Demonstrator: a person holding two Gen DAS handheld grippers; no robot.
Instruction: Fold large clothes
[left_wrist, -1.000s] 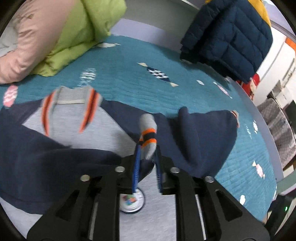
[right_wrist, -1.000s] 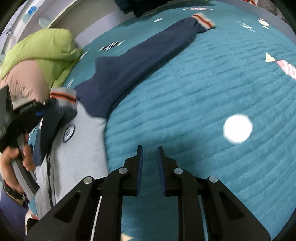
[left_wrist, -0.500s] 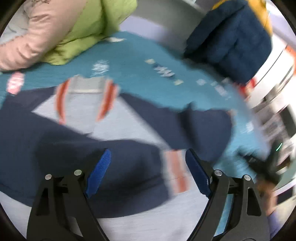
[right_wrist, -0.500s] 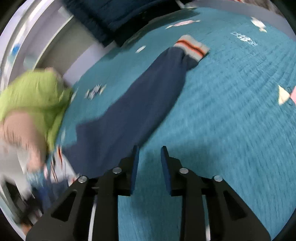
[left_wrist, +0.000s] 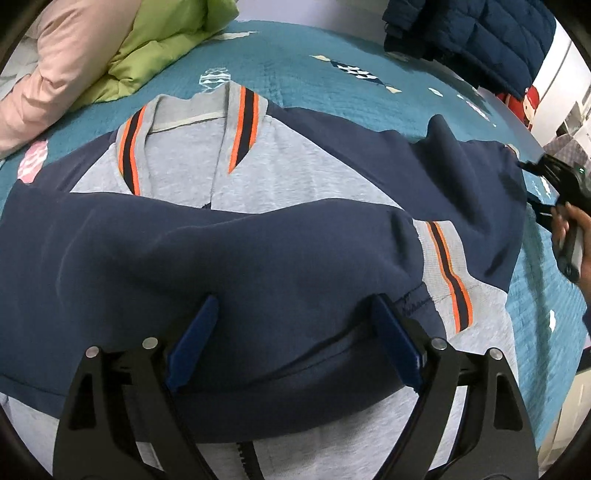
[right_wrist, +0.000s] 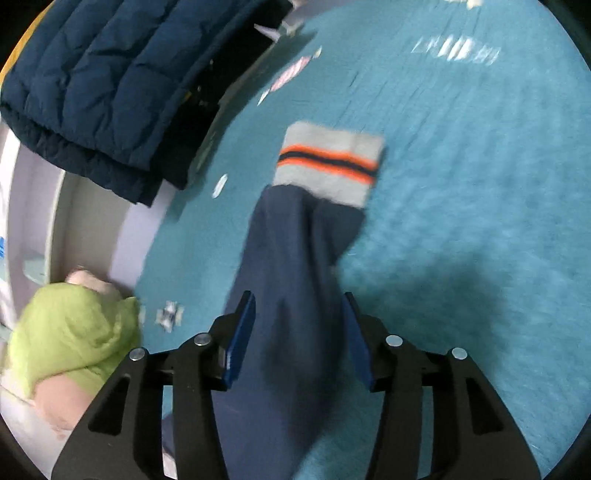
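A grey and navy jacket (left_wrist: 280, 173) with orange-striped collar lies flat on the teal bedspread (left_wrist: 295, 81). Its left sleeve (left_wrist: 229, 266) is folded across the chest, the striped cuff (left_wrist: 447, 266) lying on the grey front. My left gripper (left_wrist: 295, 314) is open and empty above that sleeve. In the right wrist view the other navy sleeve (right_wrist: 295, 258) stretches out on the bedspread (right_wrist: 461, 184), ending in a grey striped cuff (right_wrist: 328, 162). My right gripper (right_wrist: 299, 306) is open, its jaws standing either side of this sleeve. The right gripper also shows in the left wrist view (left_wrist: 550, 177).
A green and pink duvet (left_wrist: 110, 55) is bunched at the far left of the bed. A dark blue puffer jacket (left_wrist: 480, 33) hangs at the far right; it also shows in the right wrist view (right_wrist: 110, 81). The bed's edge (left_wrist: 498, 99) runs behind the right sleeve.
My left gripper opened and let go of the left cuff, which now lies across the jacket front. My right gripper moved over to the outstretched right sleeve and opened around it.
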